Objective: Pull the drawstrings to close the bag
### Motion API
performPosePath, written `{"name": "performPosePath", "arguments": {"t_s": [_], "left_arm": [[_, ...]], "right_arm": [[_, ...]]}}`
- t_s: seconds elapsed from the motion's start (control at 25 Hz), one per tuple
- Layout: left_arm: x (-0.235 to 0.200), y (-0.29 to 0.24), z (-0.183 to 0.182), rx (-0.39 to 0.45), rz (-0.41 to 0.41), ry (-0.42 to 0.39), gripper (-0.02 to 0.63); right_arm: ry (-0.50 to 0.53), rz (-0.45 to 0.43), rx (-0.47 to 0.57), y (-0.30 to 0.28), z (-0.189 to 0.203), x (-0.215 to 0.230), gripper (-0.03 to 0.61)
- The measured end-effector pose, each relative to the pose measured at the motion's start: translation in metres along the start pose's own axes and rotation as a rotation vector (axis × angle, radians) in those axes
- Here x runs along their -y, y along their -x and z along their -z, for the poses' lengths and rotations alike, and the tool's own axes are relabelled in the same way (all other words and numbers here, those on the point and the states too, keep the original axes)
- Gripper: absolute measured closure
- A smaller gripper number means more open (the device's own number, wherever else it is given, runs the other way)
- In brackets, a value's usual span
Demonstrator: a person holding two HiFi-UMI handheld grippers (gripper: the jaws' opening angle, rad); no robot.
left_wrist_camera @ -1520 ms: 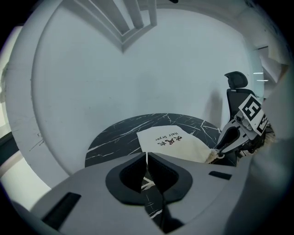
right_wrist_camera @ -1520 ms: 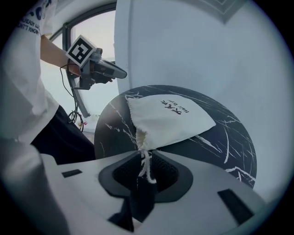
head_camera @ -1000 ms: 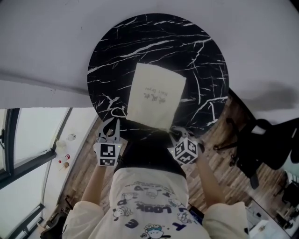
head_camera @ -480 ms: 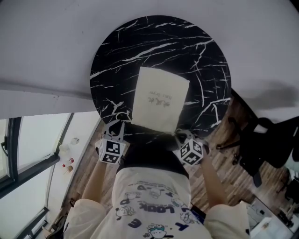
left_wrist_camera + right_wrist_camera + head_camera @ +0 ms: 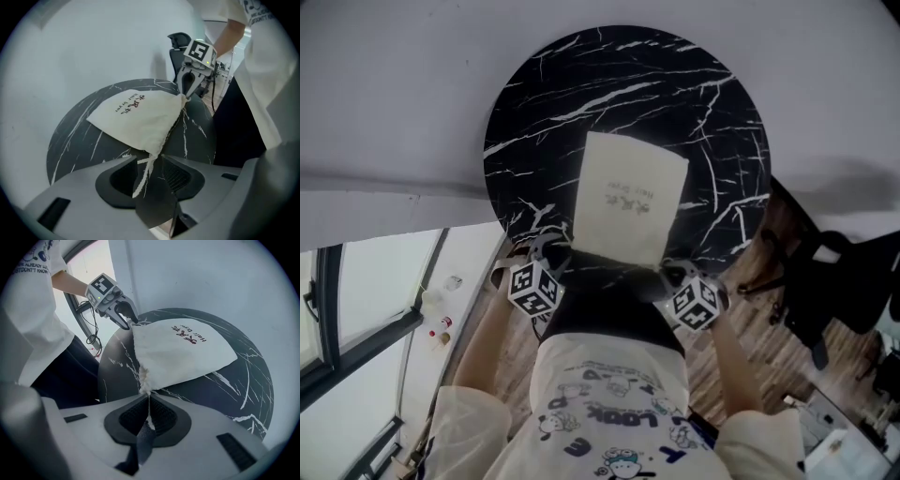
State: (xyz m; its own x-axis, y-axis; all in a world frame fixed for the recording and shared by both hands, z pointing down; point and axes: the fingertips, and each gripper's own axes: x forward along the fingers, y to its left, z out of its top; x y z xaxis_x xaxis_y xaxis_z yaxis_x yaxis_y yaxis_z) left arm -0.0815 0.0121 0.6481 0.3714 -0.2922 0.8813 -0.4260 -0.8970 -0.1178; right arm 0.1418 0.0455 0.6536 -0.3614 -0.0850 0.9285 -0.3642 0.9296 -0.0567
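A cream drawstring bag with dark print lies flat on the round black marble table, its gathered mouth at the near edge. My left gripper is at the mouth's left corner. Its jaws are opening, and the left drawstring hangs loose in the gap. My right gripper is at the right corner, shut on the right drawstring, which runs taut to the bunched cloth. Each gripper view shows the other gripper across the bag: the right gripper and the left gripper.
The person's torso in a white printed shirt stands against the table's near edge. A dark office chair is at the right on the wooden floor. A window frame is at the left, and a cable hangs behind the table.
Both grippers have drawn outward a little along the near edge, and the bag's mouth has bunched narrower. The left gripper has rolled, so its marker cube shows another face.
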Motion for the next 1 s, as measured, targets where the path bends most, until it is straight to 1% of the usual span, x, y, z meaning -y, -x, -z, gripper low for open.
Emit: {"name": "performPosePath", "arguments": {"t_s": [0.12, 0.2, 0.28, 0.4, 0.48, 0.52, 0.56, 0.6, 0.68, 0.8, 0.84, 1.0], "left_arm": [[0.008, -0.012, 0.003, -0.057, 0.082, -0.061, 0.413], [0.008, -0.017, 0.003, -0.062, 0.098, -0.065, 0.413], [0.007, -0.021, -0.001, -0.052, 0.100, -0.053, 0.413], [0.008, -0.023, -0.003, -0.059, 0.113, -0.034, 0.416], [0.007, -0.024, -0.003, -0.056, 0.114, 0.002, 0.417], [0.005, -0.024, -0.003, -0.049, 0.106, 0.028, 0.429], [0.003, -0.024, -0.003, -0.043, 0.097, 0.054, 0.497], [0.001, -0.025, -0.003, -0.042, 0.091, 0.073, 0.495], [-0.001, -0.026, -0.004, -0.053, 0.093, 0.085, 0.503], [-0.001, -0.025, -0.004, -0.074, 0.115, 0.073, 0.530], [-0.001, -0.025, -0.003, -0.078, 0.128, 0.076, 0.552], [-0.001, -0.016, -0.003, -0.062, 0.195, 0.131, 0.560]], "right_arm": [[-0.011, -0.004, -0.001, 0.000, 0.000, 0.000, 0.560], [-0.020, -0.006, -0.003, 0.000, 0.001, -0.001, 0.560], [-0.028, -0.005, 0.000, -0.001, 0.000, 0.000, 0.560], [-0.048, -0.001, 0.004, -0.001, -0.003, 0.001, 0.560], [-0.060, 0.000, 0.011, -0.002, -0.004, 0.001, 0.560], [-0.063, 0.001, 0.012, -0.003, -0.004, 0.000, 0.560], [-0.066, 0.005, 0.012, -0.003, -0.005, 0.001, 0.560], [-0.069, 0.008, 0.014, -0.003, -0.006, 0.001, 0.560], [-0.071, 0.010, 0.022, -0.003, -0.007, 0.002, 0.560], [-0.072, 0.016, 0.019, -0.001, -0.005, 0.005, 0.560], [-0.071, 0.019, 0.016, 0.000, -0.004, 0.006, 0.560], [-0.091, 0.036, 0.010, 0.006, 0.000, 0.016, 0.560]]}}
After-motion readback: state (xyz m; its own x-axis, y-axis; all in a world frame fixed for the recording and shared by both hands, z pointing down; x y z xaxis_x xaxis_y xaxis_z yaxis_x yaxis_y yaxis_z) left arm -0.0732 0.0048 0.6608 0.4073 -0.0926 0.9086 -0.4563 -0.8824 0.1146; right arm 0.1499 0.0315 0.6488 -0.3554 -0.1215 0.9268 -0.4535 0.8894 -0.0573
